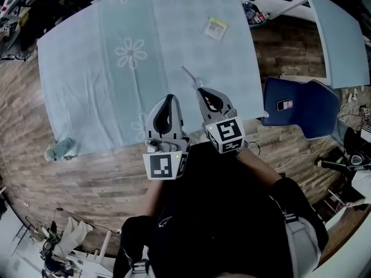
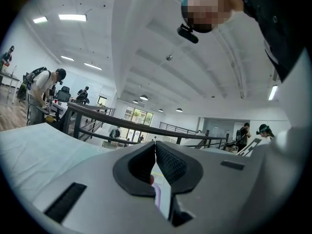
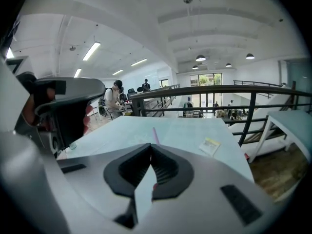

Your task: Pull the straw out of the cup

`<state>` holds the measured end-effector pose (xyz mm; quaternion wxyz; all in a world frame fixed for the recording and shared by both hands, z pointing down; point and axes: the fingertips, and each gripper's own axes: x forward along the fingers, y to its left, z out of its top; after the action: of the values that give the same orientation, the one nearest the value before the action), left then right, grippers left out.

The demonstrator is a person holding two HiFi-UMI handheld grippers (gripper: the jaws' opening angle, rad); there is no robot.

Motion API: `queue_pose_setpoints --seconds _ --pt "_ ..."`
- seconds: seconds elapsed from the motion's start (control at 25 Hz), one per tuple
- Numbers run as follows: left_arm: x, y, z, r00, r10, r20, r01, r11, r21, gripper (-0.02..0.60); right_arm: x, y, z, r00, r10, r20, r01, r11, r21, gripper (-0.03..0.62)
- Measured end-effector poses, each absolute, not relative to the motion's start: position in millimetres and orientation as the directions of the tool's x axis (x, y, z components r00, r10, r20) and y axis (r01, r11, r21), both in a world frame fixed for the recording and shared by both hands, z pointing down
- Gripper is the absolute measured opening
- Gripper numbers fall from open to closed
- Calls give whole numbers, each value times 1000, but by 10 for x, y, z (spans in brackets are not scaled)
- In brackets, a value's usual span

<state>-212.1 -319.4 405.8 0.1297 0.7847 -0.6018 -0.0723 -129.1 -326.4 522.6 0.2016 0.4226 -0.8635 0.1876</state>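
Observation:
A thin pale straw (image 1: 188, 74) stands tilted on the light blue tablecloth (image 1: 87, 80), just beyond my right gripper (image 1: 202, 91). It seems to rise from a clear cup (image 1: 197, 81), which is hard to make out. In the right gripper view the straw (image 3: 155, 135) shows pink above my right gripper (image 3: 150, 146), whose jaws are shut and empty; the cup is hidden behind them. My left gripper (image 1: 169, 99) hovers beside it over the table's near edge, and my left gripper (image 2: 155, 143) has its tips together with nothing between them.
A yellow-green packet (image 1: 215, 28) lies at the table's far right, also the packet (image 3: 210, 146) here. A crumpled pale object (image 1: 61, 149) sits at the near left corner. A blue chair (image 1: 301, 106) stands right of the table. A dark railing (image 3: 234, 89) runs behind.

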Motion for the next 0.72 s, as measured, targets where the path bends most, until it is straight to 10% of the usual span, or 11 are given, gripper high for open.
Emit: queue_pose_setpoints --seconds 0.72 --pt "-2297 -3427 4507 249 -944 218 -948 -190 256 17 -1343 -3608 5936 -531 -542 652 -800 574 -175 147"
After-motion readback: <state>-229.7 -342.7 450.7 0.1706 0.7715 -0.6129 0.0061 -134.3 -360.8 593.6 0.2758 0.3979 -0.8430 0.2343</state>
